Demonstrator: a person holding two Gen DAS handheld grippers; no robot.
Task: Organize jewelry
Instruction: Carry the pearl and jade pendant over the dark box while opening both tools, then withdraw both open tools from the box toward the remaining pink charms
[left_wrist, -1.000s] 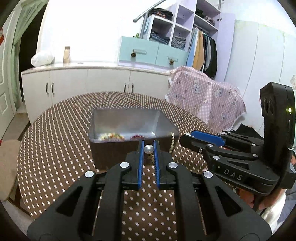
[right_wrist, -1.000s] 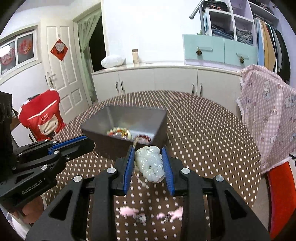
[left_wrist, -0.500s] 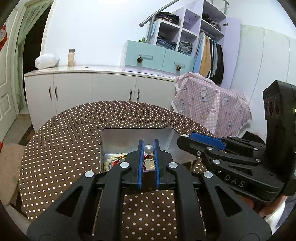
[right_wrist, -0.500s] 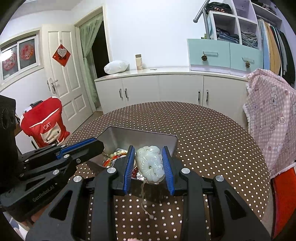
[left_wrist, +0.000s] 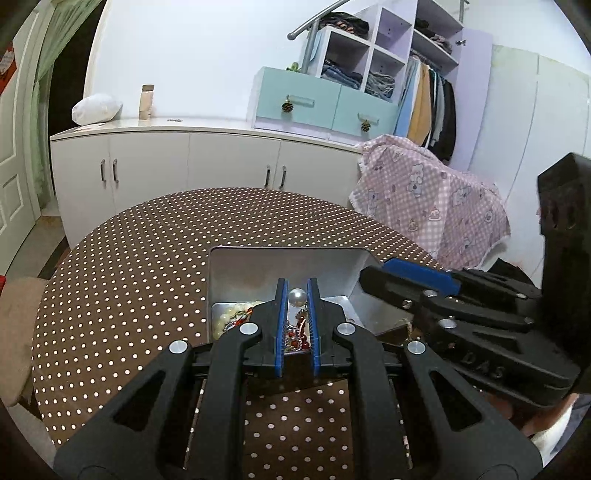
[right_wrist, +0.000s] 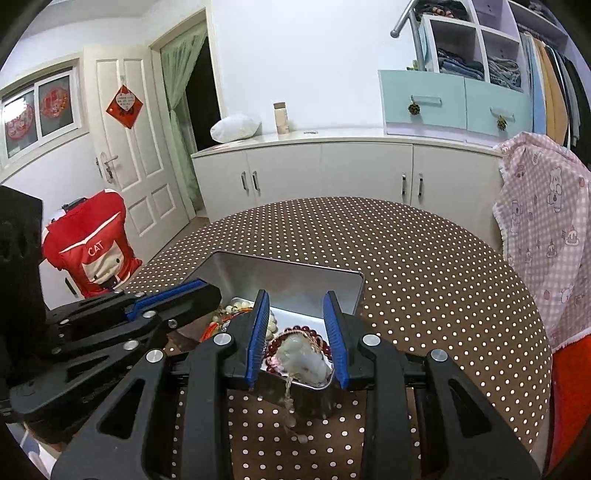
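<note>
An open silver tin (left_wrist: 280, 266) stands on the dotted table with bead strands inside. My left gripper (left_wrist: 297, 285) hovers over its near edge, shut on a small white pearl (left_wrist: 297, 297). In the right wrist view my right gripper (right_wrist: 295, 295) hangs over the tin (right_wrist: 295, 273) with its jaws opening. The pale jade pendant (right_wrist: 303, 356) lies below and between the pads, touching neither, on a red bead bracelet (right_wrist: 295, 328). Its cord (right_wrist: 290, 398) trails over the tin's near rim. The left gripper (right_wrist: 173, 299) shows at the left, the right gripper (left_wrist: 384, 284) at the right of the left wrist view.
White beads (right_wrist: 240, 306) lie in the tin's left part. The round table with its brown dotted cloth (right_wrist: 424, 266) stretches beyond the tin. A chair draped in pink cloth (right_wrist: 546, 229) stands to the right, a red-covered chair (right_wrist: 92, 254) to the left, white cabinets behind.
Both grippers moved forward to above the tin. The right jaws widened and the jade pendant dropped from between the pads into the tin. The left gripper kept hold of the pearl.
</note>
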